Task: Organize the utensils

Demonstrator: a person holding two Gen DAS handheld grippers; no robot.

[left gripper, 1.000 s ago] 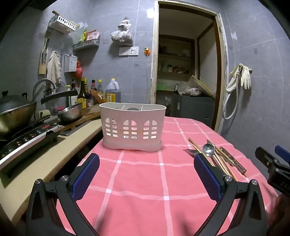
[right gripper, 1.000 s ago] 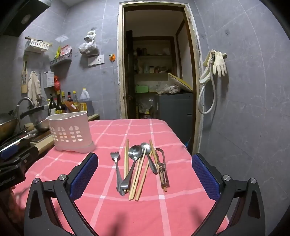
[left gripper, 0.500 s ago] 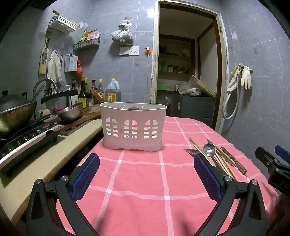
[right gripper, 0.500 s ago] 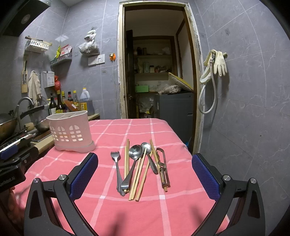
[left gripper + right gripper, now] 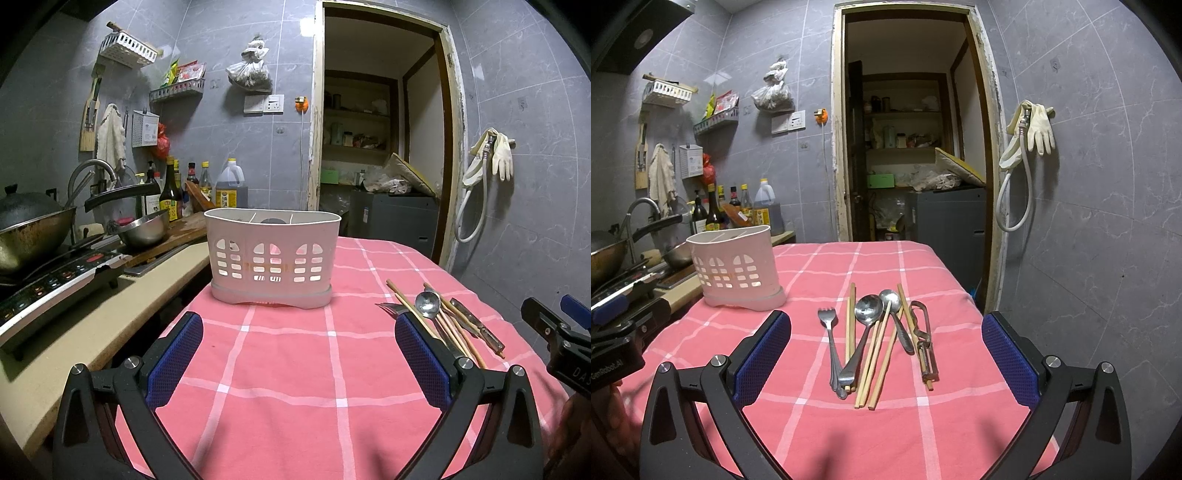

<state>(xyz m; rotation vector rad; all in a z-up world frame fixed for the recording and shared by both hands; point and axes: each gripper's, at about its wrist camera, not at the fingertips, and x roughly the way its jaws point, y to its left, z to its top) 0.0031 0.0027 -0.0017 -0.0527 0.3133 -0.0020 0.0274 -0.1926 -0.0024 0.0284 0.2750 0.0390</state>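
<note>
A white slotted utensil caddy (image 5: pixel 272 258) (image 5: pixel 737 267) stands upright on the pink checked tablecloth (image 5: pixel 288 369), straight ahead of my left gripper (image 5: pixel 299 354), which is open and holds nothing. To the right lie the utensils: a fork (image 5: pixel 829 332), two spoons (image 5: pixel 866 310) (image 5: pixel 892 301), several wooden chopsticks (image 5: pixel 877 354) and a metal peeler (image 5: pixel 925 347). My right gripper (image 5: pixel 886 354) hovers open just short of this pile, fingers wide to either side. In the left wrist view the spoon (image 5: pixel 426 304) and chopsticks show beside the right finger.
A beige counter (image 5: pixel 85 332) borders the table on the left, carrying an induction hob (image 5: pixel 55 284), a wok (image 5: pixel 29 236), a steel bowl (image 5: pixel 144 230) and bottles. An open doorway (image 5: pixel 912 155) lies behind the table. The table's right edge drops off near the grey wall.
</note>
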